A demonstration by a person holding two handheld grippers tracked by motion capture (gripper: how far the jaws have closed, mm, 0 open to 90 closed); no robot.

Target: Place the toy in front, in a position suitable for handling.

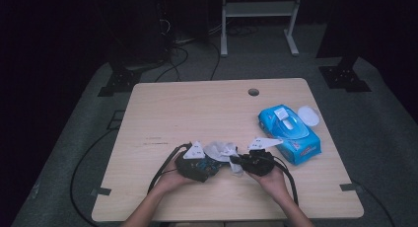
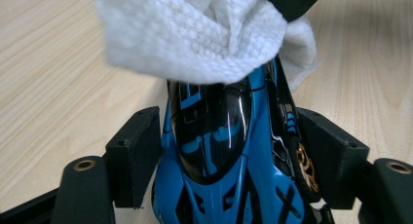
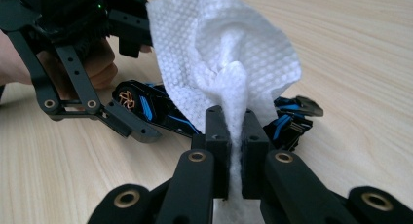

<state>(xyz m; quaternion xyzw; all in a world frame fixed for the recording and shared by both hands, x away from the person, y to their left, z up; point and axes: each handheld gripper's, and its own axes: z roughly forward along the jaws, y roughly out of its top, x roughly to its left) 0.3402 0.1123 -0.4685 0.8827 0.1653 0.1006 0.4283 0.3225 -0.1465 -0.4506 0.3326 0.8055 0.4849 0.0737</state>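
A blue and black toy car [image 2: 209, 185] lies between the jaws of my left gripper [image 2: 229, 136], whose pads stand close beside its sides without clearly pressing on it. In the high view this gripper [image 1: 213, 164] sits near the table's front edge, held by a hand. My right gripper [image 3: 236, 121] is shut on a white textured wipe [image 3: 219, 53], which fans out above the jaws and drapes over the car's [image 3: 156, 109] far end. From above, the wipe [image 1: 222, 150] bunches between the two grippers, with the right gripper [image 1: 240, 163] just right of it.
A blue pack of wet wipes [image 1: 290, 131] lies at the right of the wooden table [image 1: 197, 108], a round white lid [image 1: 308, 116] beside it. A cable hole [image 1: 253, 92] sits near the far edge. Cables trail off the front.
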